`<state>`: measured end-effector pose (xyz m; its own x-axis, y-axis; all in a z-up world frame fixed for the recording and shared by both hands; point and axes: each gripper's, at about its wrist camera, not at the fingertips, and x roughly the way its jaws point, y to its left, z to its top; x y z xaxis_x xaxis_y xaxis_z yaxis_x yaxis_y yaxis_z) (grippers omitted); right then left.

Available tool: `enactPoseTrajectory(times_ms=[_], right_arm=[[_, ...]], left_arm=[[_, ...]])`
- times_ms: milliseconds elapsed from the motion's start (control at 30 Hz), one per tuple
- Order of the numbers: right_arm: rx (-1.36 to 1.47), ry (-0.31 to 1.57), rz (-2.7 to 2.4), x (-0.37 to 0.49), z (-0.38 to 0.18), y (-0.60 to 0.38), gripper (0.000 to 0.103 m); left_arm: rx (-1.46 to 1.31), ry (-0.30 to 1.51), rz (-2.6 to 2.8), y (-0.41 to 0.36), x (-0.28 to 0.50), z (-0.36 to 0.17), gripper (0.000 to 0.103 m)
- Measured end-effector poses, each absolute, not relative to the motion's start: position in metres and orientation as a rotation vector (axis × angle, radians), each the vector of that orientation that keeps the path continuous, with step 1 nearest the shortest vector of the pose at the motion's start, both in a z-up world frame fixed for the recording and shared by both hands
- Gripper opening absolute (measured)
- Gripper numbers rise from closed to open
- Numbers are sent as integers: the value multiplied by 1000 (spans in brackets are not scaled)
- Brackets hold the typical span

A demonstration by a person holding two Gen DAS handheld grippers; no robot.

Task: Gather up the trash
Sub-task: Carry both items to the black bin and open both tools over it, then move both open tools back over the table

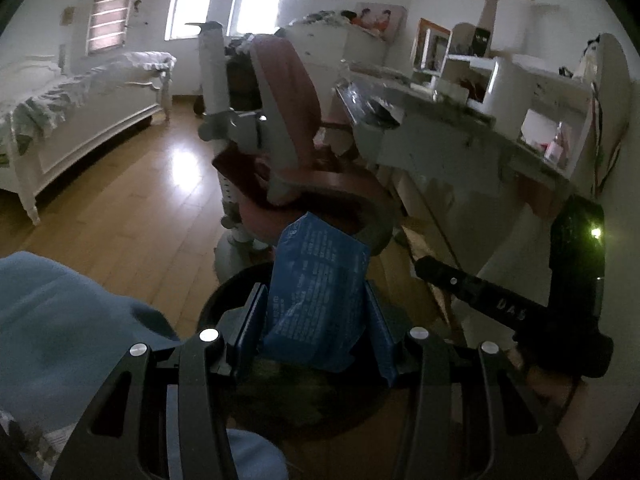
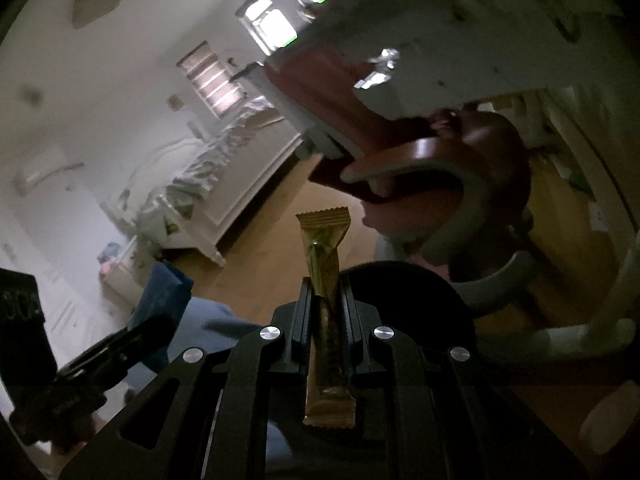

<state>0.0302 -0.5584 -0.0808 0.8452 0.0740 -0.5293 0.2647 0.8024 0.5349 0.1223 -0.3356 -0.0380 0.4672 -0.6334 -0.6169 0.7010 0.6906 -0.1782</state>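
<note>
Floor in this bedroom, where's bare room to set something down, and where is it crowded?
Free: the wooden floor between the bed and the pink chair. Crowded: the desk right of the chair, covered in clutter, and the spot below the grippers, taken by a dark bin.

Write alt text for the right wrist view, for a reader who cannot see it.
The right gripper is shut on a slim gold wrapper that stands upright between its jaws, above a round black bin. Behind are a reddish desk chair, wooden floor and a white bed; the left gripper holds a blue packet at lower left.
</note>
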Motion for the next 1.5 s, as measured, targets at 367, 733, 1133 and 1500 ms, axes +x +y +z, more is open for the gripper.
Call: enactPoseTrajectory(times_ms=[367,733,1133,1500], right_arm=[[673,600,-132,41,-109,-568,14],[712,643,-147,56,-130,-570,44],[741,640,-136,52,-126,-562,68],[568,715,122,69,-90,-467,76]], left_arm=[[136,759,-832,-357,134,-66,48],[147,817,-820,-363,146,-82,69],[122,761,-742,-320,134,-55,92],[23,791,-436,-168,140,-49,98]])
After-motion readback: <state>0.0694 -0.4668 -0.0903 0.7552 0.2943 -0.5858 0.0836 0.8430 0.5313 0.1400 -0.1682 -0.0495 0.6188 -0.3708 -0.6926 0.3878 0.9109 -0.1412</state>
